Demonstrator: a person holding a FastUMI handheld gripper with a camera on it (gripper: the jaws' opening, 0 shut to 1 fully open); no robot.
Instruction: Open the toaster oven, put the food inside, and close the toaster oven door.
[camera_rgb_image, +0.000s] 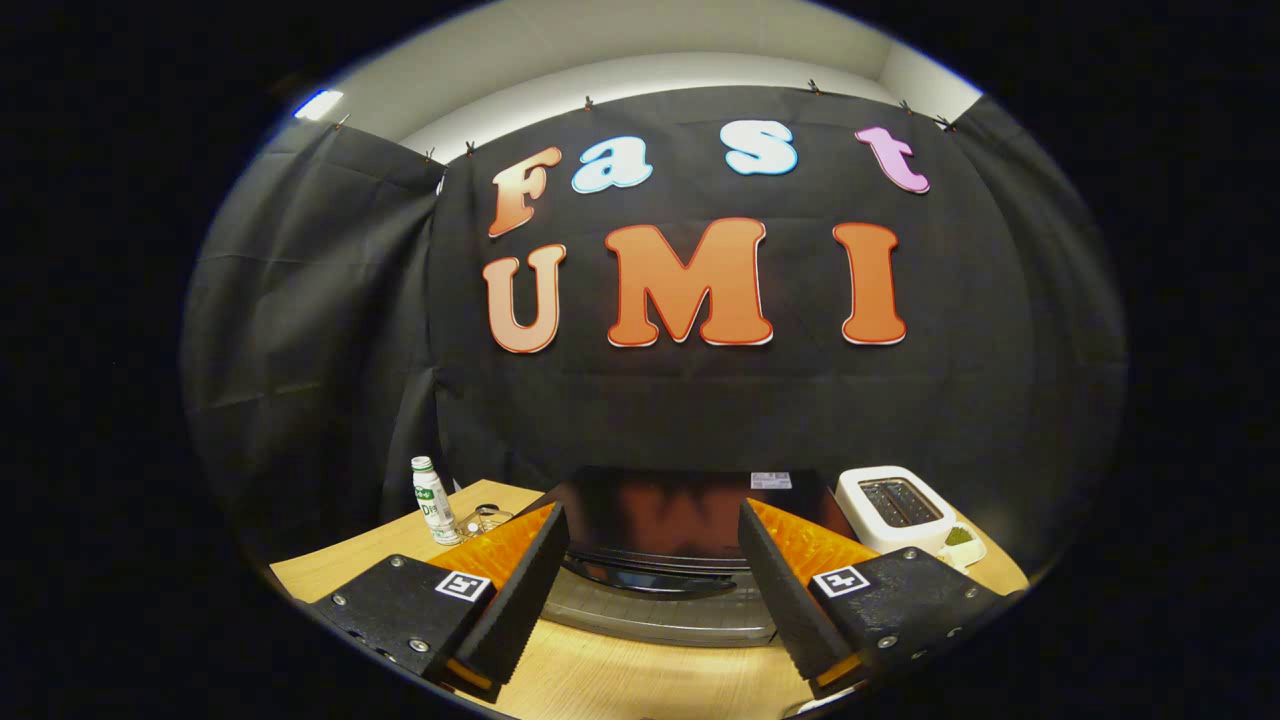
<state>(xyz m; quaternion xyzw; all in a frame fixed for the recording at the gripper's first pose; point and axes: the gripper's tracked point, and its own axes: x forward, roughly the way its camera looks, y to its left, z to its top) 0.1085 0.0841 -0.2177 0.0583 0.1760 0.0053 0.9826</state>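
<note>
The black toaster oven (680, 505) stands on the wooden table (620, 680), just ahead of my fingers and seen from above, its glossy top between the fingertips. Its dark handle (650, 582) and glass door (660, 618) face me below the top; the door looks tipped toward me, though I cannot tell how far. My gripper (652, 512) hovers above the oven front, open wide, with nothing between its fingers. Something small and green, possibly the food (958, 537), lies on a little pale plate (968, 552) beyond the right finger.
A white slot toaster (895, 505) stands right of the oven, against the small plate. Left of the oven are a white bottle with a green cap (432, 500) and a small clear glass jar (487, 518). Black cloth walls close the booth behind and at the left.
</note>
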